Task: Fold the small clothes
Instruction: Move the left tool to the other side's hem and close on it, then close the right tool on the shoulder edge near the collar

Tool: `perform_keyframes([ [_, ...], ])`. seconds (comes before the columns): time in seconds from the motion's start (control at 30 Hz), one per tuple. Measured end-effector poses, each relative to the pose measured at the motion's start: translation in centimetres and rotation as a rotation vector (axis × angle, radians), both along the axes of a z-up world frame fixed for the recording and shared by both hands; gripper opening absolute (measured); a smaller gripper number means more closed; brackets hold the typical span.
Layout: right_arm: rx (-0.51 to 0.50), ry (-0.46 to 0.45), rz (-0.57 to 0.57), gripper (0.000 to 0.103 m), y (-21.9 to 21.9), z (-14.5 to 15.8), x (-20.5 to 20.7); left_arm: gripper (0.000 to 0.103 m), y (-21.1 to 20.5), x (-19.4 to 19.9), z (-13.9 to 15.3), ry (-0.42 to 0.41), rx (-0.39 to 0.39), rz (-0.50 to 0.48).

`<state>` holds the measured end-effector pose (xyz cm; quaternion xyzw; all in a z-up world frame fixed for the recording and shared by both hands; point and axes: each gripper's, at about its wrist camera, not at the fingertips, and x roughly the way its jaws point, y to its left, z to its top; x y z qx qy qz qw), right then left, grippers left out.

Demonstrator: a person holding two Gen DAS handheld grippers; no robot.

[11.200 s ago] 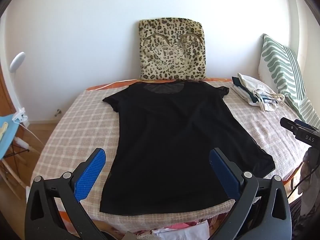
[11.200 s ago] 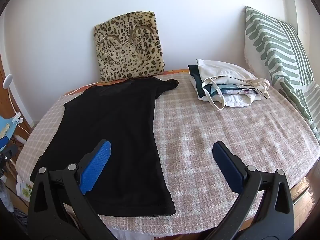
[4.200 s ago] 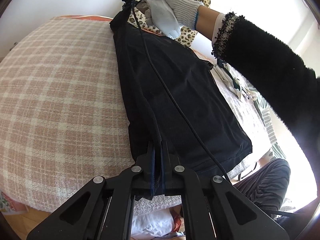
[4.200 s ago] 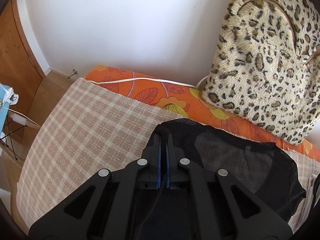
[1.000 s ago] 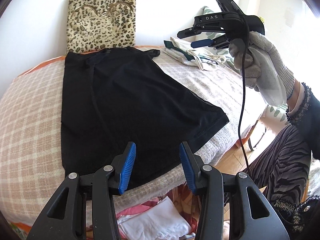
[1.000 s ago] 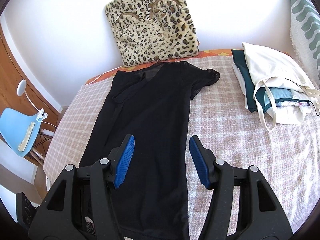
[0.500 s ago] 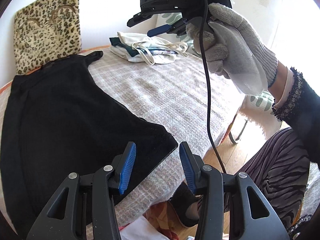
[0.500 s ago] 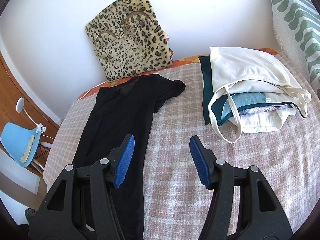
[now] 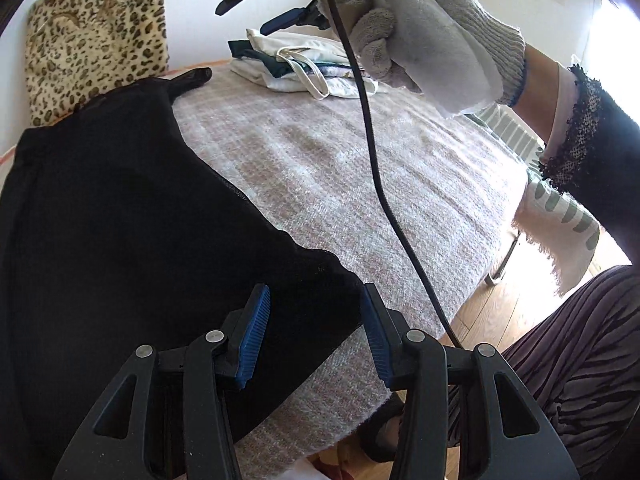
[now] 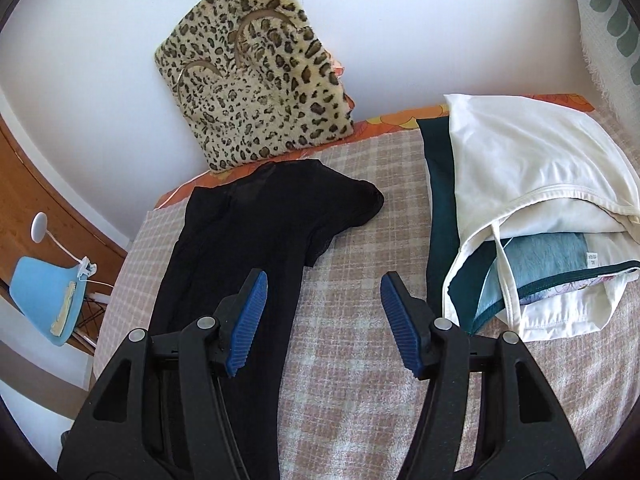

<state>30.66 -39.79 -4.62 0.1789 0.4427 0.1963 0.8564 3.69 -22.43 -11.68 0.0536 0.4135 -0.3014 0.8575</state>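
The black sheer T-shirt (image 9: 120,220) runs off the left wrist view's left edge. A gloved hand (image 9: 420,28) hides part of the folded white and green clothes pile (image 9: 296,68), and the striped green cushion (image 10: 608,12) is cut off at the right wrist view's corner.

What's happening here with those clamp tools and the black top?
A person is folding a black top spread on a checked bed cover, using a gripper in each hand. Both are open and hold nothing: the left gripper hovers over the top's hem corner, the right gripper over its right sleeve side, beside a pile of folded clothes.

Checked bed cover (image 10: 352,392), black top (image 10: 236,240), folded clothes pile (image 10: 532,216), leopard cushion (image 10: 256,68)
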Motion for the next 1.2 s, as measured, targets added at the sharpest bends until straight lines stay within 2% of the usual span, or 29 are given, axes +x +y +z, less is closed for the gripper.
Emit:
perform_keyframes([
  [0.03, 0.02, 0.021, -0.003, 0.062, 0.4, -0.5, 1.1, 0.038, 0.0, 0.0, 0.0, -0.007, -0.003, 0.001],
  [0.1, 0.043, 0.057, -0.017, 0.062, 1.1, -1.6, 3.4, 0.023, 0.2, 0.2, -0.2, 0.001, -0.041, -0.009],
  [0.2, 0.057, 0.101, -0.028, 0.062, 2.0, -3.4, 6.4, 0.011, 1.1, 0.9, -0.3, 0.042, -0.111, 0.004],
  [0.4, 0.015, 0.163, -0.065, 0.062, 3.7, -6.5, 10.7, 0.004, 2.3, 1.3, 0.1, 0.058, -0.183, 0.029],
  [0.6, -0.042, 0.194, -0.14, 0.062, 3.3, -8.5, 13.6, 0.004, 3.3, 1.8, 0.3, 0.077, -0.247, 0.058],
  [0.77, -0.085, 0.199, -0.095, 0.062, 3.9, -8.7, 14.9, 0.004, 2.7, 0.7, 0.5, 0.052, -0.206, 0.025],
  [0.83, -0.094, 0.21, -0.063, 0.062, 4.0, -8.7, 15.2, 0.009, 2.1, 0.4, 0.6, 0.037, -0.18, 0.001],
  [0.9, -0.093, 0.225, -0.035, 0.063, 3.8, -8.7, 15.6, 0.028, 1.3, 0.2, 0.7, 0.017, -0.131, -0.006],
  [1.07, -0.15, 0.226, 0.026, 0.064, 3.8, -7.9, 16.2, 0.03, 0.1, 0.6, 0.3, -0.004, -0.061, -0.031],
  [1.17, -0.212, 0.207, 0.013, 0.064, 3.3, -6.9, 16.6, 0.03, -0.1, 1.0, -0.1, 0.014, -0.058, -0.034],
  [1.2, -0.213, 0.196, 0.007, 0.064, 3.1, -6.6, 16.7, 0.034, -0.4, 1.0, -0.1, 0.014, -0.056, -0.038],
])
